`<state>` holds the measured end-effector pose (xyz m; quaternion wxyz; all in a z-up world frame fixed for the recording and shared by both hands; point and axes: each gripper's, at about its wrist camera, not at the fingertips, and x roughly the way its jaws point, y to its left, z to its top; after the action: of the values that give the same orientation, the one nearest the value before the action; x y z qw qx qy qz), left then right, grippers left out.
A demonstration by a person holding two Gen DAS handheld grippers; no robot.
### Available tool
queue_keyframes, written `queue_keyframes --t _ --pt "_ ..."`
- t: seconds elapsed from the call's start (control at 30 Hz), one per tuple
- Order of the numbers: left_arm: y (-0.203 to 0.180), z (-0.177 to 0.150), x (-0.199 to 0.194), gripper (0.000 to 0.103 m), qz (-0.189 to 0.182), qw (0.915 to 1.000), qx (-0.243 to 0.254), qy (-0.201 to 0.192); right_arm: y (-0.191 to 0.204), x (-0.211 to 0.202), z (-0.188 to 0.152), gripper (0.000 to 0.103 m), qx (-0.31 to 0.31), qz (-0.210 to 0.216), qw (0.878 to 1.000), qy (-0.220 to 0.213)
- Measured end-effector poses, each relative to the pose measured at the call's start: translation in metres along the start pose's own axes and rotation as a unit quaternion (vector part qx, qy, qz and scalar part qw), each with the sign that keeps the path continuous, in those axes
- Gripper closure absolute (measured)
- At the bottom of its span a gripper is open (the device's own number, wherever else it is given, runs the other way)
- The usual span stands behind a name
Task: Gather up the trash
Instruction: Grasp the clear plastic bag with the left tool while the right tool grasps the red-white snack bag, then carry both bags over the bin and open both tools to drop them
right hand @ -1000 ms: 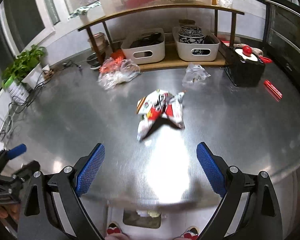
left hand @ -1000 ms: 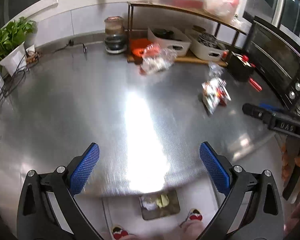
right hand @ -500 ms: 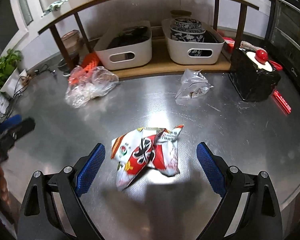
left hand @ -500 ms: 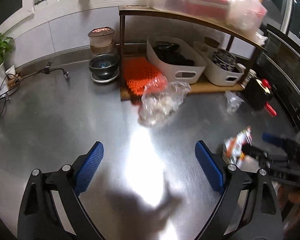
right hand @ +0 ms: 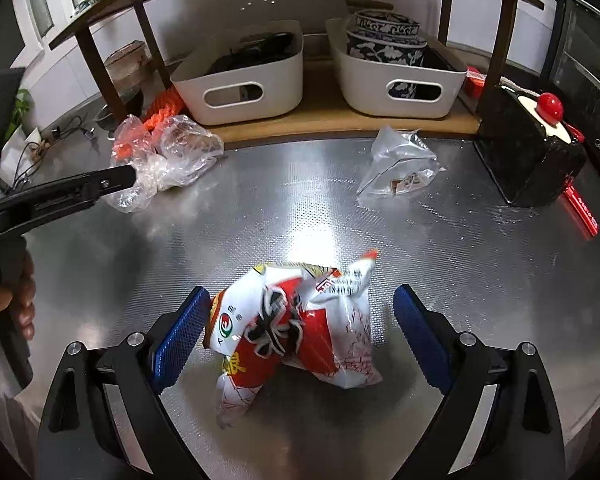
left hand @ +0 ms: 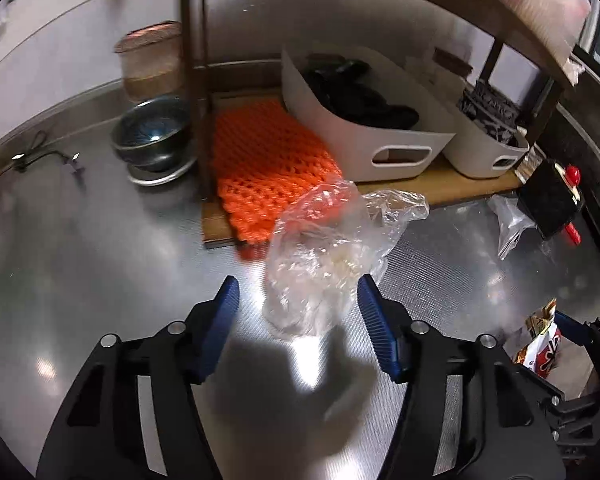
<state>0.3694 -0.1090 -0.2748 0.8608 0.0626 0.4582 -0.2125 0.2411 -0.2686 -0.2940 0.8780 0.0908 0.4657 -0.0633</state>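
Note:
A crumpled clear plastic bag point(left hand: 324, 252) lies on the steel counter, its near end between the open blue pads of my left gripper point(left hand: 298, 300). It also shows in the right wrist view point(right hand: 168, 160), with the left gripper's finger point(right hand: 80, 192) beside it. A red-and-white snack wrapper point(right hand: 296, 324) lies between the open pads of my right gripper point(right hand: 300, 328); it also shows in the left wrist view point(left hand: 540, 344). A second clear bag point(right hand: 400, 168) lies further back on the right.
A wooden shelf rack point(right hand: 320, 120) stands behind, holding two white bins point(right hand: 244, 76) point(right hand: 400, 76) and an orange mesh point(left hand: 268, 160). A black box with a red knob point(right hand: 532, 152) stands right. A metal bowl point(left hand: 156, 136) stands left of the rack.
Both grippers moved forward and down over the counter. The left now straddles the clear bag; the right now straddles the snack wrapper. Both stay open.

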Motion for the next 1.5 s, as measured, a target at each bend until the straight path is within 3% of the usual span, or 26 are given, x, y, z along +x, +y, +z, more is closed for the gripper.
queue_keyframes --t 0.1,0.13,0.2,0.27,0.37,0.7,1.03,1.33,1.5 --pt "-0.007 0.003 0.016 0.052 -0.005 0.9997 0.016 0.016 0.001 0.008 -0.002 0.012 -0.002 0.001 1.0 0.007" --pt "-0.008 0.003 0.02 0.057 -0.005 0.9996 0.02 0.021 0.001 0.01 -0.003 0.013 -0.003 0.002 1.0 0.01" --pt "-0.011 0.003 0.026 0.068 -0.001 0.9992 0.033 0.025 0.001 0.015 -0.005 0.029 -0.004 0.007 1.0 0.012" --pt "-0.013 0.003 0.027 0.09 0.0 0.9989 0.04 0.025 0.002 0.016 -0.007 0.043 -0.013 0.0 1.0 0.008" --pt "-0.017 0.002 0.025 0.097 0.0 0.9985 0.049 0.024 0.004 0.015 -0.01 0.053 -0.031 -0.002 0.999 0.007" --pt "-0.025 -0.046 -0.018 0.098 -0.011 0.998 0.051 0.034 -0.003 -0.013 -0.025 0.068 -0.012 0.035 0.999 -0.001" --pt "-0.026 -0.122 -0.106 0.098 0.002 0.9993 0.038 0.004 0.012 -0.062 -0.054 0.069 -0.019 0.048 0.999 -0.018" --pt "-0.042 -0.198 -0.177 0.098 0.005 0.9991 0.038 -0.016 0.033 -0.112 -0.105 0.069 -0.061 0.081 0.994 -0.028" --pt "-0.039 -0.243 -0.201 0.098 -0.001 0.9999 0.006 -0.012 0.034 -0.131 -0.142 0.069 -0.07 0.108 0.992 -0.013"
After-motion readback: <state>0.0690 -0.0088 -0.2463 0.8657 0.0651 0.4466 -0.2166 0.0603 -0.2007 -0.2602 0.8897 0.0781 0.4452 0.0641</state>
